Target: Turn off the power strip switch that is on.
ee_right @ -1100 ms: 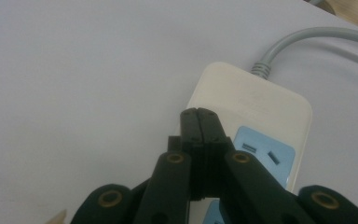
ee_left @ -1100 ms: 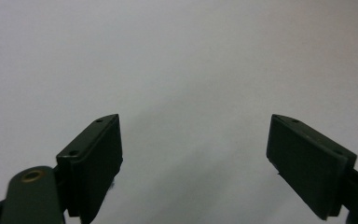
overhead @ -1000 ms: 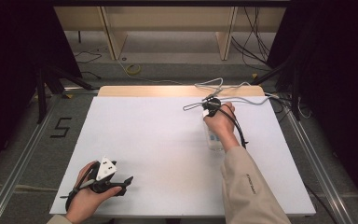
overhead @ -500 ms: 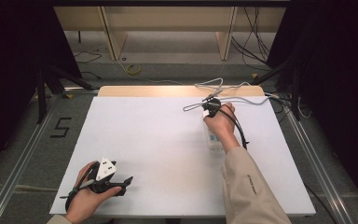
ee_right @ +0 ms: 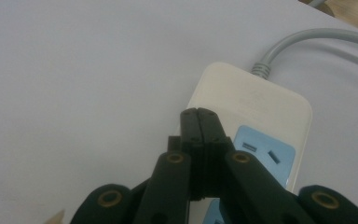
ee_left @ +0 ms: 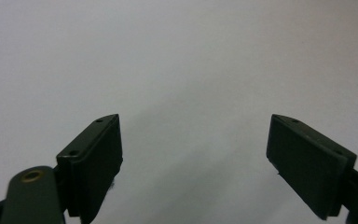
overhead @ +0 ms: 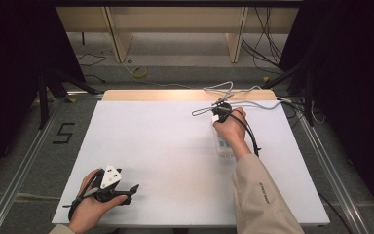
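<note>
The wide white rectangular tabletop [overhead: 165, 146] carries everything in front of you. Your right forearm in its beige sleeve [overhead: 260, 195] reaches forward from the bottom edge, hand bent over the white plastic power strip with pale blue socket panels [ee_right: 261, 112], which lies right of centre toward the far edge, its grey cord [ee_right: 307, 37] leaving the far end. Your forearm and hand cover most of the strip in the high view. Your right gripper [ee_right: 199, 114] has its jaws pressed together with nothing between them, tips over the strip's near corner; contact cannot be confirmed. Your left gripper [overhead: 126, 191] rests at the near left, jaws spread wide, grasping nothing.
</note>
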{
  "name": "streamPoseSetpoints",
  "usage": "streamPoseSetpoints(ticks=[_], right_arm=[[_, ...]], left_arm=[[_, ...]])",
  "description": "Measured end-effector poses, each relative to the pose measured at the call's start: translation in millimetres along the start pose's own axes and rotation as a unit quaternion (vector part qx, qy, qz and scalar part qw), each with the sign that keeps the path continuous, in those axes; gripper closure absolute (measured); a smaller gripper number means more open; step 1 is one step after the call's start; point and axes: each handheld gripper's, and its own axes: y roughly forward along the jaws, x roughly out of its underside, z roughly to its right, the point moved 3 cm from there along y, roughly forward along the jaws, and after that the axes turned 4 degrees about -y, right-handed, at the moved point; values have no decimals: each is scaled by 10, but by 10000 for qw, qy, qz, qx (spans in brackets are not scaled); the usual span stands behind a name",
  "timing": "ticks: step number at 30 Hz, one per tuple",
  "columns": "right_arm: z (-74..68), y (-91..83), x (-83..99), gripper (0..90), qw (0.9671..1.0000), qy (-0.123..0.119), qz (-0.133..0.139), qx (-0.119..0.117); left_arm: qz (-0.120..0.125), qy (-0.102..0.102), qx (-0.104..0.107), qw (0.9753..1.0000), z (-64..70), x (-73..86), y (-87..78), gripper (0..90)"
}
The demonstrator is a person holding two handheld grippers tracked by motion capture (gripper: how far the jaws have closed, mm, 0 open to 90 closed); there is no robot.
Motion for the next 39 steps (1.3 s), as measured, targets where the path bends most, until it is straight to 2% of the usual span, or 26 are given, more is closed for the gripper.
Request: streamPoseSetpoints(ticks=[18,22,28,39], right_arm=[[12,-3,13,900,10000,1,67,-30],[4,-16,2,900,9997,55,216,-46],[-37,-36,16,900,9997,-65,237,1],[-32,-113,63,900,9995,-51,303,-32]], left_arm=[[4,-11,10,10000,2,0,7,181],[-25,8,9,10000,-2,2,5,181],[-20,-3,-2,10000,-2,3,6,181],[-17,-5,-5,10000,1,2,7,181]])
